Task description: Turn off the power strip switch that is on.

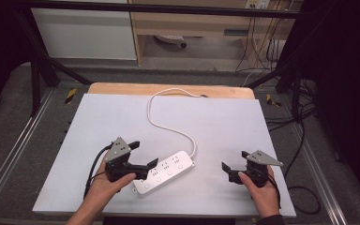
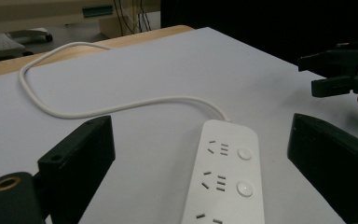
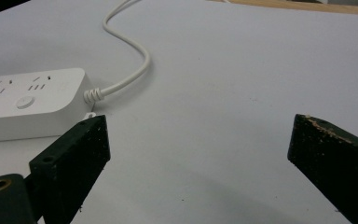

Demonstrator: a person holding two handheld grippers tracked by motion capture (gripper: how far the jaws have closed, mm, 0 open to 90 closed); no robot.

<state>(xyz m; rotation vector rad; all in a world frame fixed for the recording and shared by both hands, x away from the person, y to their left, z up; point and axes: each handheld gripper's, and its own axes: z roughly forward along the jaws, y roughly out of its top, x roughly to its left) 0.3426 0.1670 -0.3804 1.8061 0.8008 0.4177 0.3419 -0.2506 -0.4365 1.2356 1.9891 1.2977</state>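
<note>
White power strip (image 1: 164, 172) lies flat on the grey-white table top (image 1: 122, 122), low in the high view, at about 6 o'clock from table centre, long axis running from 8 o'clock up to 2 o'clock. Socket faces and round buttons up. Its white cord (image 1: 168, 115) leaves the 2 o'clock end, curls up toward 12 o'clock and goes off the far table edge, over the wooden strip (image 1: 168, 89) there.

My left gripper (image 1: 146, 167) is at the strip's 9 o'clock side, held in my left hand (image 1: 105, 185). Jaws spread wide. In the left gripper view the strip (image 2: 226, 175) sits between the two black jaws, nearer the right one, jaws either side of it and not pressing it; can't tell if a tip touches the casing. Cord (image 2: 98, 105) loops off toward 11 o'clock in that view.

My right gripper (image 1: 234, 166) is at the strip's 3 o'clock, well apart from it, in my right hand (image 1: 262, 190). Jaws spread wide too, nothing between them, bare table under. In the right gripper view the strip's cord end (image 3: 32, 100) is at 10 o'clock, just behind the left jaw, cord (image 3: 130, 51) snaking up to 12 o'clock. Right jaw tip looks scuffed, light specks on it.

In the left gripper view the right gripper (image 2: 328, 74) shows at 2 o'clock, farther off, jaws apart.

Black frame bars (image 1: 42, 70) ring the table.
</note>
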